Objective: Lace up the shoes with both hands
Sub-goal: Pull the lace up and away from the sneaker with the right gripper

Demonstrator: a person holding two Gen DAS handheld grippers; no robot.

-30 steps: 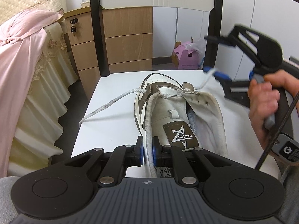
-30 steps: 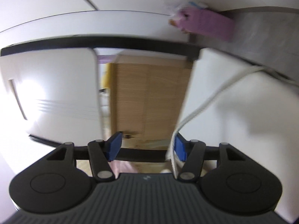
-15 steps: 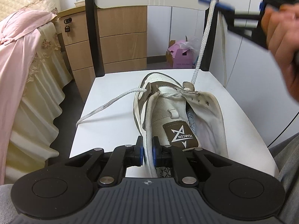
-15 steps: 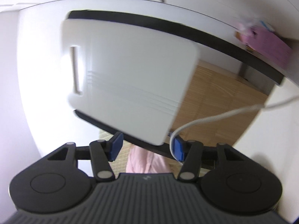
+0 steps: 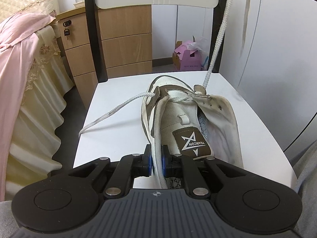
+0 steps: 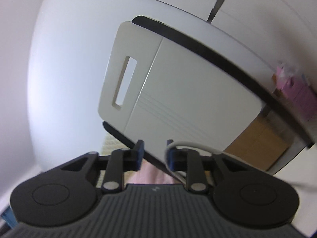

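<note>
- Left wrist view: the white chair (image 5: 122, 119) fills most of the frame ahead of the left gripper (image 5: 157, 161), its seat running from just under the tool to the black-framed backrest beyond.
- Further left of the tool stands a bed draped in pink and cream cloth (image 5: 21, 83), and past the chair back a wooden drawer unit (image 5: 124, 45) with a small padlock on it.
- A white and brown shoe (image 5: 190, 123) lies on the seat straight ahead of the left gripper, heel end nearest the tool, toe pointing away, its tongue with a brown label just right of the pads.
- The left gripper is clamped on the shoe's left eyelet flap, its blue pads pressed on either side of that strip.
- A pink box (image 5: 187, 58) sits on the floor beyond the chair, ahead and to the right.
- A white lace (image 5: 216, 45) rises taut from an eyelet near the toe, up and to the right, out of the top of the frame; its other end trails left across the seat.
- Right wrist view: the right gripper (image 6: 153, 154) faces the chair backrest, and its jaws are closing with a gap between the pads; the lace (image 6: 190, 144) is draped over the right-hand finger, not pinched between the pads.
</note>
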